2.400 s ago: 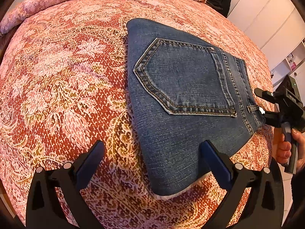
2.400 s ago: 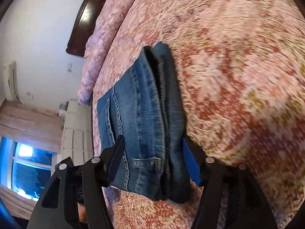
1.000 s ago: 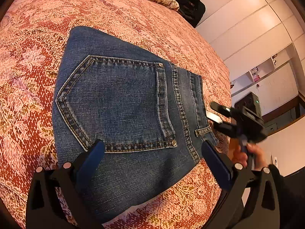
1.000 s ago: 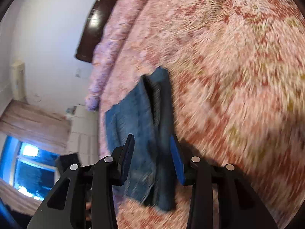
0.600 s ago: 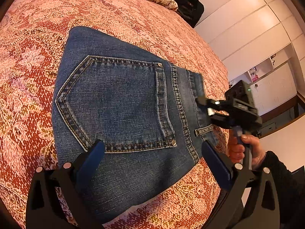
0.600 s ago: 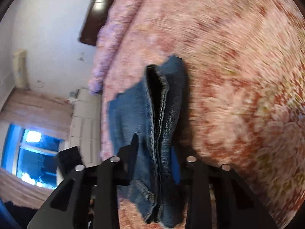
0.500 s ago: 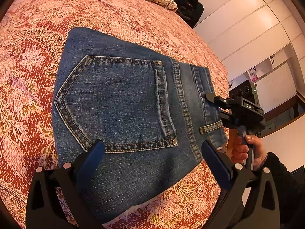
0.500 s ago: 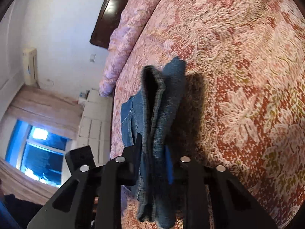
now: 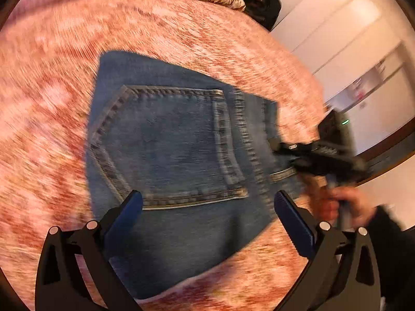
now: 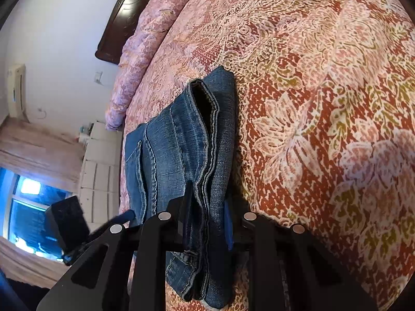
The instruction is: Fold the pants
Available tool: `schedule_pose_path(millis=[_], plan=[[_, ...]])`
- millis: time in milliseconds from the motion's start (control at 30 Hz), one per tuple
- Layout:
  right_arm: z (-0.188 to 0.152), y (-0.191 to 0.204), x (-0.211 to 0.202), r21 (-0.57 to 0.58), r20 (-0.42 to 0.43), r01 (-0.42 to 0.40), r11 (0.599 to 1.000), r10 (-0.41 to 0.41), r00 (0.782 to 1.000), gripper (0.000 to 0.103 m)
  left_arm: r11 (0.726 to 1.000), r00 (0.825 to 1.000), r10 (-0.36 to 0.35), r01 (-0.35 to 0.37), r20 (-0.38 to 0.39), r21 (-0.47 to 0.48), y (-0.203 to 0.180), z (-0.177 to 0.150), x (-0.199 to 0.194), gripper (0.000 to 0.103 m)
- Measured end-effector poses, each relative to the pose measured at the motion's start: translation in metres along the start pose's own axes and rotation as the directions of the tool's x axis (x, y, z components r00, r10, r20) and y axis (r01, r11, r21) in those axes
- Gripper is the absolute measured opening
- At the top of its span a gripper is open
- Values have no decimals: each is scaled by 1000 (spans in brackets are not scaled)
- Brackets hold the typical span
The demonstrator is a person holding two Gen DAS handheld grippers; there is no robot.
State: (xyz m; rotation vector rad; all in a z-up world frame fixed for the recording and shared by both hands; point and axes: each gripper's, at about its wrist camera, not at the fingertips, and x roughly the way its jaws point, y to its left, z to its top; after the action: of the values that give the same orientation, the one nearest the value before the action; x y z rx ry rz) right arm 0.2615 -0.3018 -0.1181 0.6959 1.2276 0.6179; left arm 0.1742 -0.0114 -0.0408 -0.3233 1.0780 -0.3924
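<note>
The folded blue jeans (image 9: 181, 155) lie on the floral bedspread (image 9: 52, 103), back pocket up. My left gripper (image 9: 207, 212) is open and empty, hovering over the near edge of the jeans. My right gripper (image 10: 206, 220) is shut on the waistband end of the folded jeans (image 10: 186, 150), pinching the stacked layers. It also shows in the left wrist view (image 9: 282, 153), at the right edge of the jeans, held by a hand (image 9: 345, 204). The left wrist view is motion-blurred.
A pink patterned pillow roll (image 10: 135, 51) and a dark headboard (image 10: 122, 23) lie at the bed's far end. A black bag (image 9: 262, 5) sits beyond the bed by white wardrobe doors (image 9: 337, 26). A window (image 10: 23, 207) is at left.
My right gripper closed from open onto the waistband end of the jeans. The left gripper drew back a little and the jeans look slightly lifted at the right edge.
</note>
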Motion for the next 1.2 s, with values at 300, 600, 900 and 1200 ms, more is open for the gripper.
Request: schedule_pose_path(millis=[300,600,900,1200], plan=[[-13,-14,-12,32,17,5,999,-5,1000,19,961,985,-118,145,125,-235,75,15,-33,101],[-13,-23,-15,48,27,-17,999,15,1000,19,824,911,-389,411,137,-391,131,9,0,101],[-13,-23,-19,48,30,-20,999,18,999,19,774,869,-473,488,143,-405,124,15,23,101],[-14,-10,-21,33,31,14,999,-15,999,19,967,1000,16,-21,-23,-252,64,24,19,49]])
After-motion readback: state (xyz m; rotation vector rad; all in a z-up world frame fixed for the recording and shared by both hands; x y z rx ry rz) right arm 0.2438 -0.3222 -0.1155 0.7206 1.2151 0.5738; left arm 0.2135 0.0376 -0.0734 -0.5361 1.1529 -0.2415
